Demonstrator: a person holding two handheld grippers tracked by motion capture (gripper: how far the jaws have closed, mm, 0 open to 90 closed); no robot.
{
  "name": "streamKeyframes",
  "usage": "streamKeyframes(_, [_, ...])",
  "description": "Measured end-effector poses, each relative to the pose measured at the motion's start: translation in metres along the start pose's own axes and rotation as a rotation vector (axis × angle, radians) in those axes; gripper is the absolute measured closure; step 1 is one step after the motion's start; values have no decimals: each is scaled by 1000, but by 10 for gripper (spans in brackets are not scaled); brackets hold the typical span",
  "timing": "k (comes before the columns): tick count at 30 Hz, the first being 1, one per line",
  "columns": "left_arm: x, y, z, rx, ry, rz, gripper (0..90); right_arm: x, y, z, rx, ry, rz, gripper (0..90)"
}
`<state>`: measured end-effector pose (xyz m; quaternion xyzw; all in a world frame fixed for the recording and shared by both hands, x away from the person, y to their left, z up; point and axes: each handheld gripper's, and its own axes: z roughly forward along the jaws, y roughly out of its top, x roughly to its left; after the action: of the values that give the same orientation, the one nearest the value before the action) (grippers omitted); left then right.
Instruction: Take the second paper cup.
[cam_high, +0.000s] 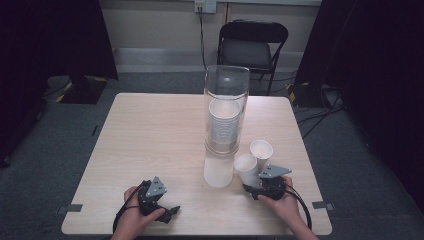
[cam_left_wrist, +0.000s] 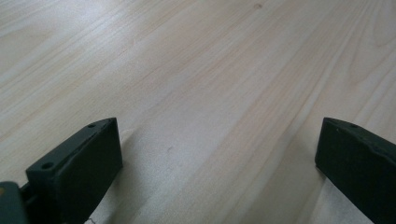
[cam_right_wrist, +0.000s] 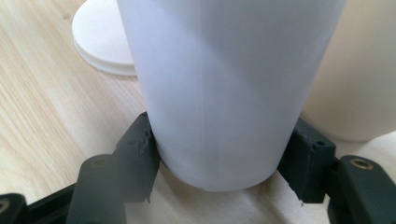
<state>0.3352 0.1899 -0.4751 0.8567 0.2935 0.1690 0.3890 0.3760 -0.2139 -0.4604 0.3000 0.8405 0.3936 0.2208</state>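
Left hand (cam_high: 134, 216): I had it near the table's front left corner, wrapped round my left gripper (cam_high: 172, 211), which rested low over the wood.
Left gripper state: in the left gripper view my two black jaws stood wide apart with bare table (cam_left_wrist: 196, 84) between them; I held nothing there.
Table: a pale wooden top (cam_high: 150, 130), square, with grey carpet around it.
Clear tube (cam_high: 226, 107): it stood upright around the middle of the table, tall and see-through, with a stack of white paper cups (cam_high: 223, 125) nested inside it.
Upside-down cup (cam_high: 218, 171): a white cup stood mouth-down at the foot of the tube, on my side; whether it touched the tube I could not tell.
Held cup (cam_high: 247, 169): an upright white paper cup just right of the upside-down one, standing on the table near the front right.
Right gripper (cam_high: 251, 189): in the right gripper view my jaws sat against both sides of the held cup's (cam_right_wrist: 224, 93) base, closed onto it, the cup's bottom on or just above the wood.
Second loose cup (cam_high: 261, 151): another upright white cup, just behind and right of the held one, touching or nearly so.
Right hand (cam_high: 280, 197): it gripped the right gripper from the front edge.
Chair (cam_high: 251, 47): a dark folding chair stood beyond the table's far edge.
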Motion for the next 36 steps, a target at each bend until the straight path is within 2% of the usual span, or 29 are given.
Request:
streamKeyframes(1, [0,0,0,1,0,1,0,1,0,-1,-13,-13,-21,369])
streamKeyframes(4, [0,0,0,0,0,1,0,1,0,-2,-40,13,4,369])
streamKeyframes(7, [0,0,0,-1,-2,-6,7,3,0,-2,-50,31,2,368])
streamKeyframes(8, [0,1,-1,-16,0,-7,38,4,1,-2,-54,40,0,368])
streamKeyframes(10, [0,2,-1,-48,5,-16,204,7,2,-2,-64,59,-7,367])
streamKeyframes(12, [-2,7,1,-39,-33,-24,181,10,3,-1,-69,87,-4,367])
streamKeyframes(16, [-19,27,4,-81,-116,31,203,19,8,2,-79,134,-31,366])
streamKeyframes(18, [-30,41,6,-127,-165,39,202,25,10,4,-82,161,-51,366])
streamKeyframes(21, [-46,62,12,-146,-222,86,202,30,13,7,-84,193,-70,365])
streamKeyframes(23, [-54,72,17,-165,-253,99,200,32,13,7,-80,215,-89,365])
streamKeyframes(30, [-68,92,33,-238,-288,100,200,37,12,6,-50,269,-132,363])
streamKeyframes(33, [-72,97,37,-239,-294,113,201,39,11,8,-21,281,-136,353])
streamKeyframes(36, [-76,99,41,-226,-298,132,201,38,10,8,-2,269,-122,287])
